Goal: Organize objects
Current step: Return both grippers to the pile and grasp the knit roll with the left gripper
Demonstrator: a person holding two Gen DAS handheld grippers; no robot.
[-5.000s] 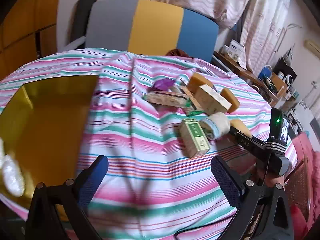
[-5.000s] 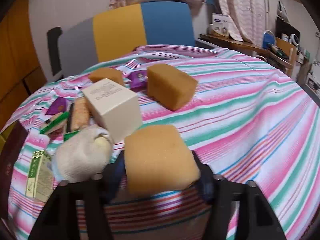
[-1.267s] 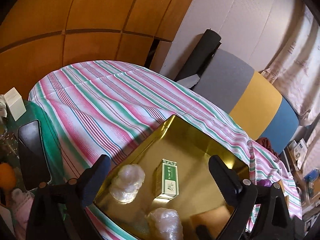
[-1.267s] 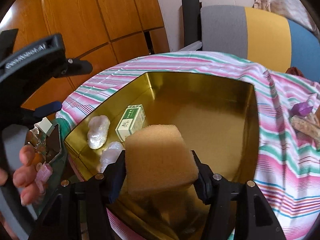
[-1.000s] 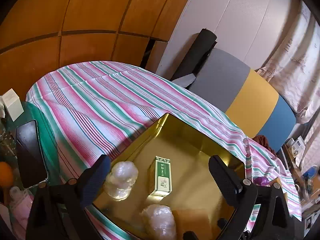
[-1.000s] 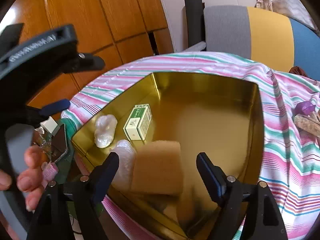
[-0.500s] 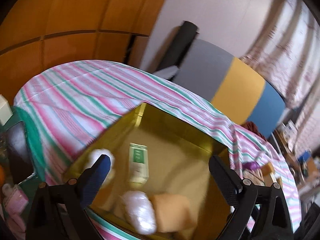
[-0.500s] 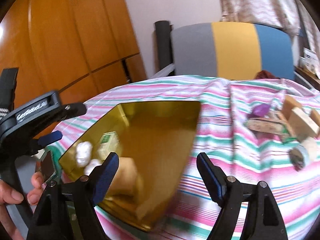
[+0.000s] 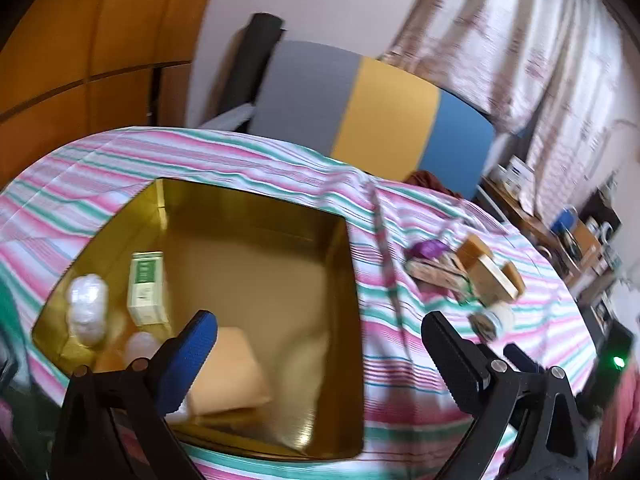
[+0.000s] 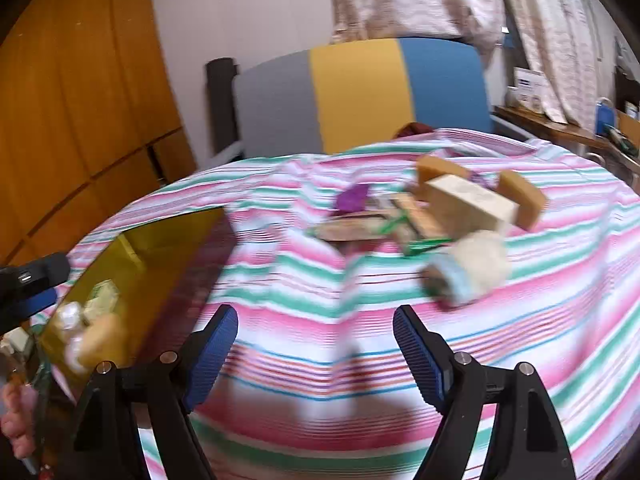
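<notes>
A gold tin box (image 9: 344, 264) sits on the striped cloth (image 9: 400, 344) and holds a tan sponge (image 9: 228, 368), a green-and-white carton (image 9: 147, 286) and clear wrapped lumps (image 9: 86, 308). My left gripper (image 9: 320, 352) hangs open over the box's near right corner, nothing between its fingers. My right gripper (image 10: 316, 344) is open and empty above bare cloth. Ahead of it lies a pile: a cream box (image 10: 470, 200), tan sponges (image 10: 522, 198), a purple wrapper (image 10: 352, 197) and a white roll with a blue rim (image 10: 468, 266). The box (image 10: 132, 256) shows at left.
A grey, yellow and blue chair back (image 10: 360, 92) stands behind the table. Wooden panels (image 10: 76, 120) fill the left. A cluttered shelf (image 9: 560, 224) runs along the right under curtains. A hand (image 10: 16, 428) holds the other gripper's handle at the lower left.
The right gripper let the sponge go into the box a second ago and has swung right, away from the box towards the pile. The left view has also panned right across the box.
</notes>
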